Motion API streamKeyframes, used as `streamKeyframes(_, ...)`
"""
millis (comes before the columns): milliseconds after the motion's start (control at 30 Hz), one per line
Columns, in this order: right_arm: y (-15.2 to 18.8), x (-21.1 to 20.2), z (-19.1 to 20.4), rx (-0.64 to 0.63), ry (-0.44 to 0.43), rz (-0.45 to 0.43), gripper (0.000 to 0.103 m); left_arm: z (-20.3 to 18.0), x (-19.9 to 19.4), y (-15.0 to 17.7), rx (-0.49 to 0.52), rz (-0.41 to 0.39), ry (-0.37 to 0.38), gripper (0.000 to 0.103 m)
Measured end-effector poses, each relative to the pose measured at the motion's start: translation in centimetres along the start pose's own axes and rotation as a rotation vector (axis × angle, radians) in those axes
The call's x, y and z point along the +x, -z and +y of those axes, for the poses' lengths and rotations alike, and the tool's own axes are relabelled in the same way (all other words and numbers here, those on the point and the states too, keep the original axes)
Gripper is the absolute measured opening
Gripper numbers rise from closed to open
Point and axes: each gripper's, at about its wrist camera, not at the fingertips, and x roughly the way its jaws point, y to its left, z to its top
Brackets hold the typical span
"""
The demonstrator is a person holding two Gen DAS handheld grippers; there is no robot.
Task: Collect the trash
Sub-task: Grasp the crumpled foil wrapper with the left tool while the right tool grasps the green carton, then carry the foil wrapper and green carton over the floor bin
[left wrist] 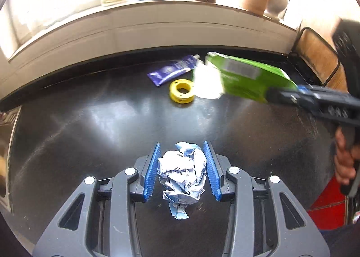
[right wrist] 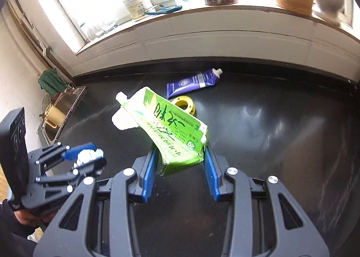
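Black glossy tabletop [left wrist: 90, 122] under both tools, left tool [left wrist: 182, 167] clamped on a crumpled white-and-blue paper wad [left wrist: 182, 173], right tool [right wrist: 180, 162] pinching a flattened green carton [right wrist: 171, 126] up off the surface, purple squeeze tube [right wrist: 193, 81] and yellow tape ring [right wrist: 183, 102] lying near the back wall

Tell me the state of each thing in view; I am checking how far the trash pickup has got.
Crumpled white-and-blue paper ball: clamped in left gripper, lifted.
Green cardboard carton: torn open, clamped in right gripper, tilted.
Purple squeeze tube: lying on black countertop, uncapped.
Yellow tape roll: lying flat, untouched.
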Motion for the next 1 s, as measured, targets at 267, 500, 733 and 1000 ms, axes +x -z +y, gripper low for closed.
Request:
streamKeyframes(267,2.8,-1.7,3.0,0.026,0.047,-0.014,0.04,2.2,-3.3,2.2,-0.008,-0.023,-0.019,0.039)
streamKeyframes(500,3.3,-2.2,4.3,0.025,0.066,-0.024,0.04,3.9,-4.8,3.6,-0.024,-0.037,-0.028,0.039)
streamKeyframes(733,3.7,-1.8,6.2,-0.008,0.06,-0.017,0.04,5.6,-6.2,4.7,-0.051,-0.058,-0.048,0.039)
streamKeyframes(1000,3.0,0.3,11.7,-0.113,-0.009,0.007,0.04,9.8,-9.9,7.0,-0.147,-0.109,-0.132,0.039)
